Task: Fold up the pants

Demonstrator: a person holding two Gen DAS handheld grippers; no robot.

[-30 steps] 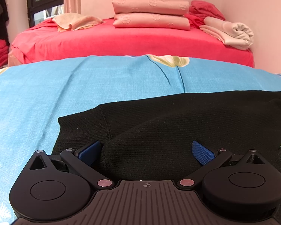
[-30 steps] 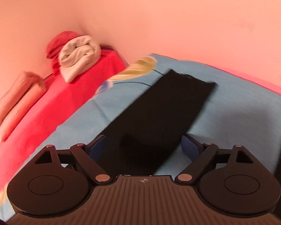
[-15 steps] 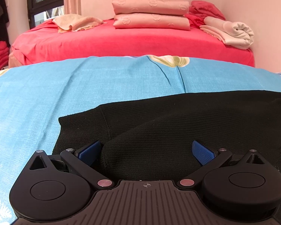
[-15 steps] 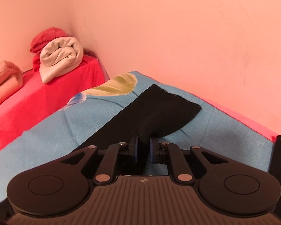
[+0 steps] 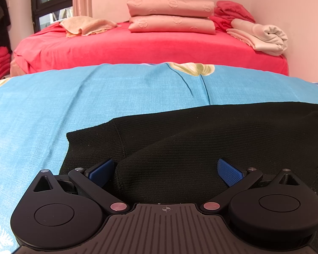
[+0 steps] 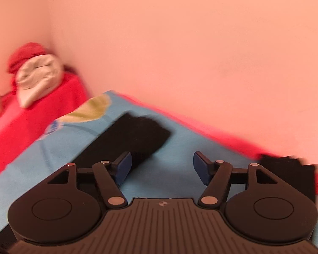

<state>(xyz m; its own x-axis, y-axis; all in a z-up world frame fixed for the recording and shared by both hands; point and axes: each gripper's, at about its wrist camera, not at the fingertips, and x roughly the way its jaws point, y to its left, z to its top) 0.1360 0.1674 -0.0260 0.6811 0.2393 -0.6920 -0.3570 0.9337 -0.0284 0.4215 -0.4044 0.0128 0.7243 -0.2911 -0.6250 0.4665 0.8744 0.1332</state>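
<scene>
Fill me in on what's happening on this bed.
A person with a claw in each hand is folding black knit pants spread on a blue floral bedsheet. The left claw is open, with a fold of the waist end bunched between its blue pads but not pinched. The right claw has just been opening; it is now open with only sheet between its pads, the pant leg end lying flat just ahead.

You have the black knit pants (image 5: 201, 139) lying flat on the blue floral sheet (image 5: 74, 105), one layer lapped over another at the waist end. The leg's cuff end (image 6: 142, 131) lies near the wall-side edge.
</scene>
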